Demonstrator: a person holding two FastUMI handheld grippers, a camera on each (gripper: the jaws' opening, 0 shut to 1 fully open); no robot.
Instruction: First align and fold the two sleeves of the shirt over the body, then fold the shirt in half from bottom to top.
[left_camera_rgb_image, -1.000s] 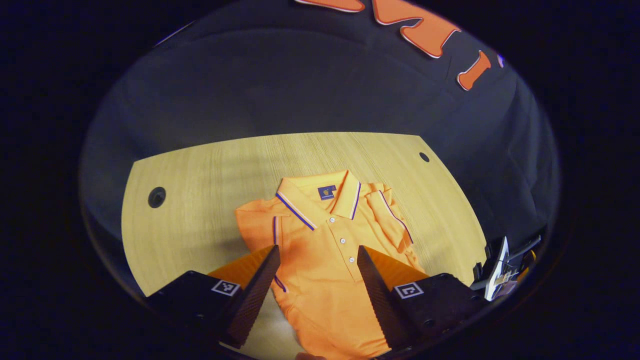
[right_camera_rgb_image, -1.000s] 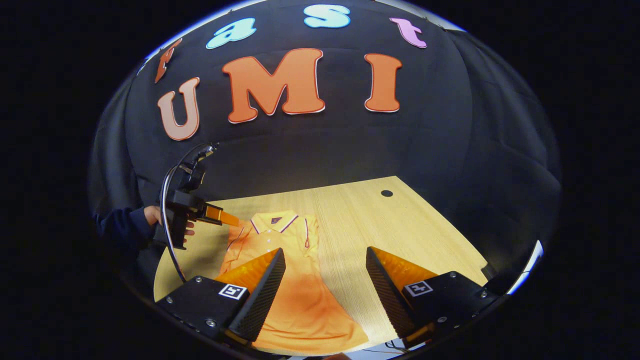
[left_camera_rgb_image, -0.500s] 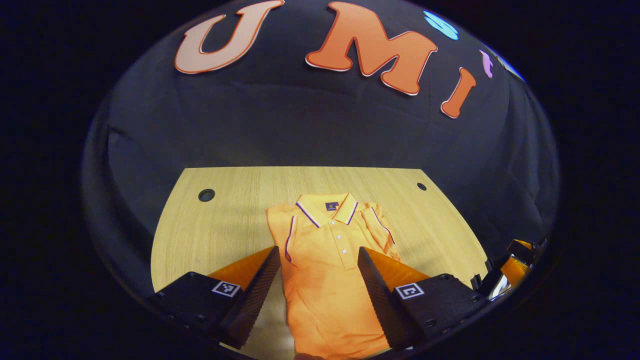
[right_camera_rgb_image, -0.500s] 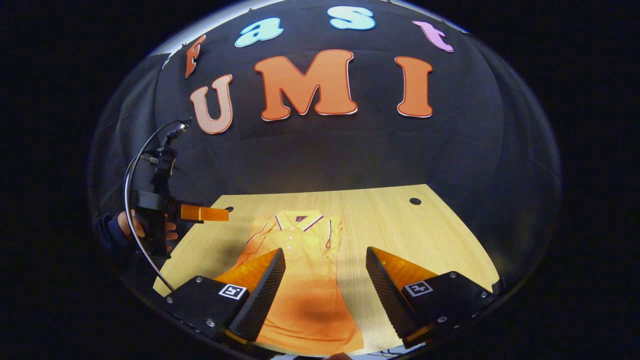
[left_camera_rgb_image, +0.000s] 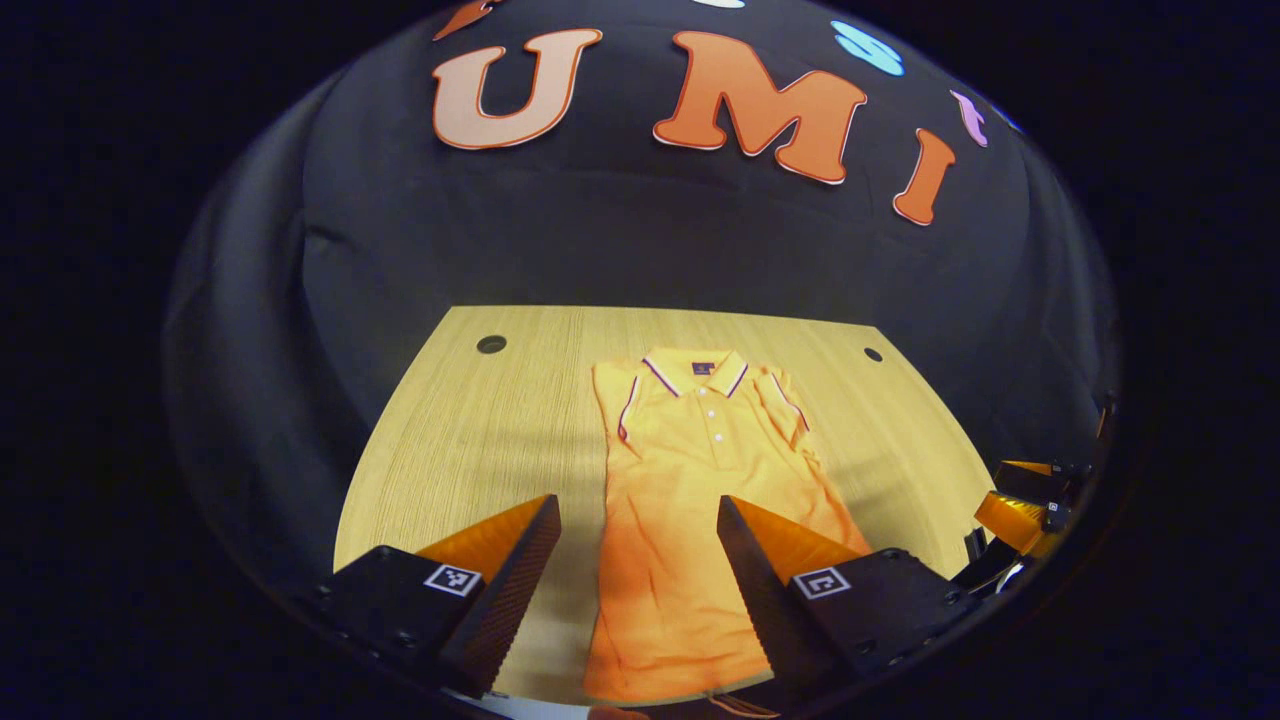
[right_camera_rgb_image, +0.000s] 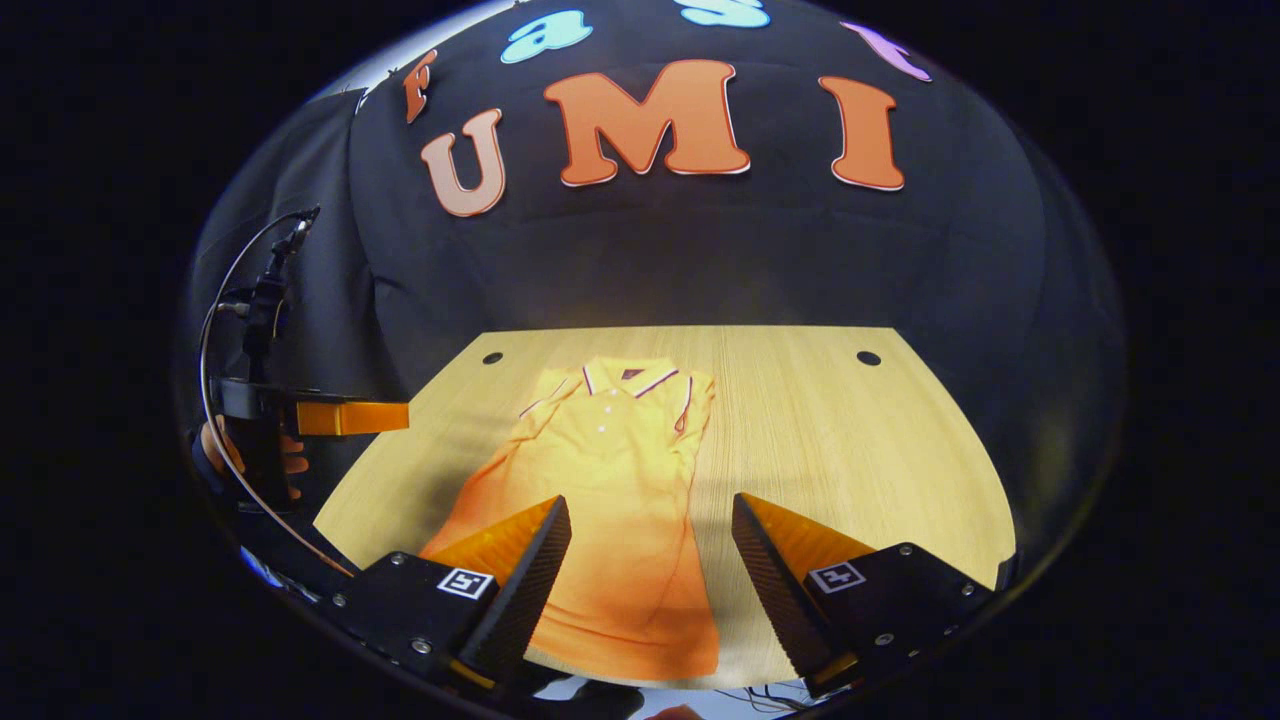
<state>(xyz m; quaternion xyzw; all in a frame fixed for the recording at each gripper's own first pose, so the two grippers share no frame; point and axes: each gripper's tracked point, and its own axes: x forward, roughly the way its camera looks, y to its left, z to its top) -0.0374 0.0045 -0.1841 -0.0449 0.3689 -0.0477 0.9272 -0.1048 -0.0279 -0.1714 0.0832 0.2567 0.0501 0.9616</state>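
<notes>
1. The orange short-sleeved polo shirt of soft knit cloth (left_camera_rgb_image: 700, 480) lies flat on the pale wood-grain table (left_camera_rgb_image: 480, 440), collar at the far end, hem nearest the grippers. Both sleeves look folded in over the body, so I judge the bottom-to-top fold is what remains.
2. The left gripper (left_camera_rgb_image: 638, 530) hangs above the near edge with its fingers spread wide and nothing between them; the shirt's lower body lies ahead, between and below the fingers.
3. The right gripper (right_camera_rgb_image: 650, 530) is likewise wide and empty; the shirt lies ahead and a little to its left, the hem just before its left finger.
4. The cloth should be light, limp and likely to sag or drag, so one pinch would let the hem droop.
5. Best hold, I judge: each gripper pinches one hem corner, through both layers, then both lift together towards the collar (left_camera_rgb_image: 697, 372).
6. The risk is the tucked sleeves slipping out as the cloth slides.
</notes>
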